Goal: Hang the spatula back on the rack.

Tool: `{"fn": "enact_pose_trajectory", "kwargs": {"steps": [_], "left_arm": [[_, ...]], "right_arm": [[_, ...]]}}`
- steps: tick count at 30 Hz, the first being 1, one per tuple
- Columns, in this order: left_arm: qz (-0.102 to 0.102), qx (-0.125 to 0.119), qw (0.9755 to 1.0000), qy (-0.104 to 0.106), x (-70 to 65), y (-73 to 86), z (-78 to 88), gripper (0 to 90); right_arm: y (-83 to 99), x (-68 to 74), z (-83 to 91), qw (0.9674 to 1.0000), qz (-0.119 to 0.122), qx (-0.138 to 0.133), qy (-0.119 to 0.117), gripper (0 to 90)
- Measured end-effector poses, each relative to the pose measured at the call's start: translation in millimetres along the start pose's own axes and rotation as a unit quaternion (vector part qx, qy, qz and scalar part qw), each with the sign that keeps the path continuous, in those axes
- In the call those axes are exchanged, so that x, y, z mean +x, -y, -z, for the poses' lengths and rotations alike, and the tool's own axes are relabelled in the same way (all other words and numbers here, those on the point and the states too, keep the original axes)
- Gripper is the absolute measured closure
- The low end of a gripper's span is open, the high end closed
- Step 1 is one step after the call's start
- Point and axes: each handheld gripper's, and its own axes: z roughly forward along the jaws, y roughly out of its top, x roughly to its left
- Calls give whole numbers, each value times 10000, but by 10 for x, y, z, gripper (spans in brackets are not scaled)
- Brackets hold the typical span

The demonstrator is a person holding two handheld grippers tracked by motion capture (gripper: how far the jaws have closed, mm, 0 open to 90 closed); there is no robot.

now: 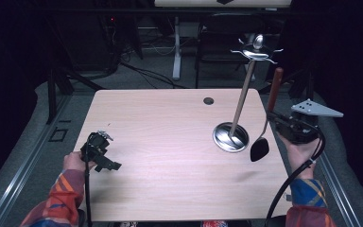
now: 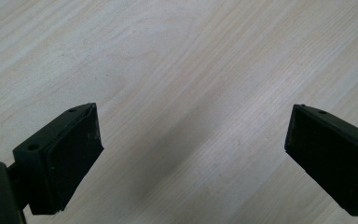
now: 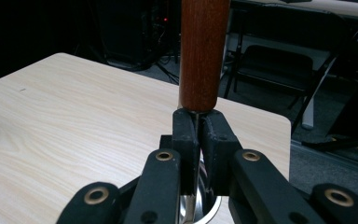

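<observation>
A utensil with a brown wooden handle (image 1: 276,82) and a black head (image 1: 260,149) hangs upright over the right side of the table. My right gripper (image 1: 270,117) is shut on its thin metal shank just below the handle. In the right gripper view the handle (image 3: 204,51) rises straight above the closed right gripper (image 3: 199,126). Left of the utensil stands a utensil rack: a round metal base (image 1: 230,137), a slanted pole and a ring of hooks (image 1: 257,51) on top. My left gripper (image 1: 111,151) rests near the table's left edge, open with nothing in it, and its fingers (image 2: 70,154) hover over bare wood.
The light wooden table (image 1: 170,156) has a small round cable hole (image 1: 208,100) near its far edge. Beyond it, on the floor, are a dark chair (image 1: 222,42), a white desk leg (image 1: 176,47) and cables. The rack's shiny base rim (image 3: 212,207) sits just under my right jaws.
</observation>
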Motion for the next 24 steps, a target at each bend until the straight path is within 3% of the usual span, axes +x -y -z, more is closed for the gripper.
{"fn": "enact_pose_trajectory", "kwargs": {"steps": [24], "left_arm": [[-9, 4, 10000, 13, -2, -5, -13, 35]], "right_arm": [[-188, -57, -32, 9999, 46, -133, 29, 848]]}}
